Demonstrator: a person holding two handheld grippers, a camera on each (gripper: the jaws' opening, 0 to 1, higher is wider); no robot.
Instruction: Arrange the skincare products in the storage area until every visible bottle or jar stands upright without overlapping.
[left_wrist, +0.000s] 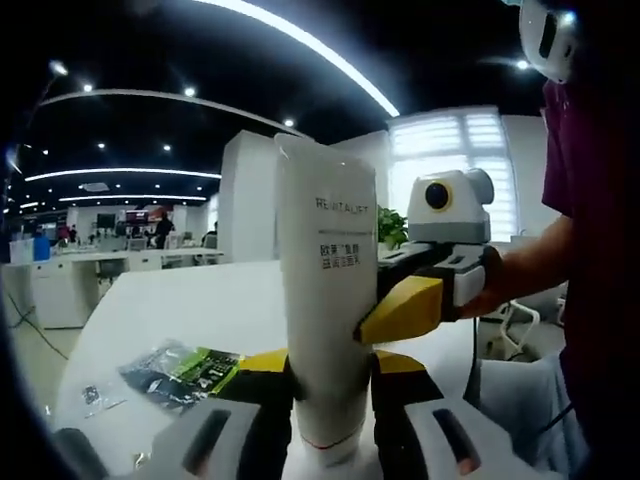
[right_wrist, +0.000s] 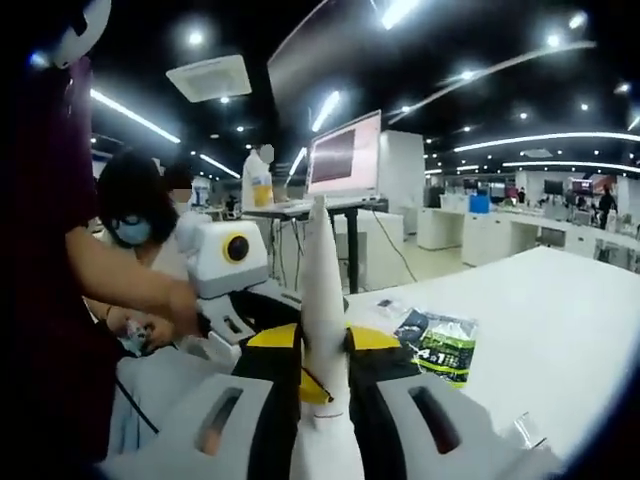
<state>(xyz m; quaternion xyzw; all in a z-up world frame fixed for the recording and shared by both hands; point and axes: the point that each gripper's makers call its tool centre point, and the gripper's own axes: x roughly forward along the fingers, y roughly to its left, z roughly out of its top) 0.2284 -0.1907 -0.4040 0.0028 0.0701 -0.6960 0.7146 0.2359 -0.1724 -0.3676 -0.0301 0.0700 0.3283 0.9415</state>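
Observation:
A tall white tube (left_wrist: 328, 270) with grey print stands upright, its cap end down between the jaws of my left gripper (left_wrist: 332, 392), which is shut on it. My right gripper (left_wrist: 366, 326) comes in from the right, one yellow finger (left_wrist: 405, 308) pressed against the tube's middle. In the right gripper view the same tube (right_wrist: 322, 290) is seen edge-on, crimped end up, clamped between the yellow pads of my right gripper (right_wrist: 322, 372). The left gripper (right_wrist: 238, 318) reaches in from the left and holds the tube lower down.
A white table (left_wrist: 190, 310) lies below, with a green-and-black packet (left_wrist: 185, 370) (right_wrist: 440, 345) and a small clear packet (left_wrist: 95, 397) on it. A person's arm (left_wrist: 540, 260) is at the right. A monitor on a stand (right_wrist: 345, 155) rises behind.

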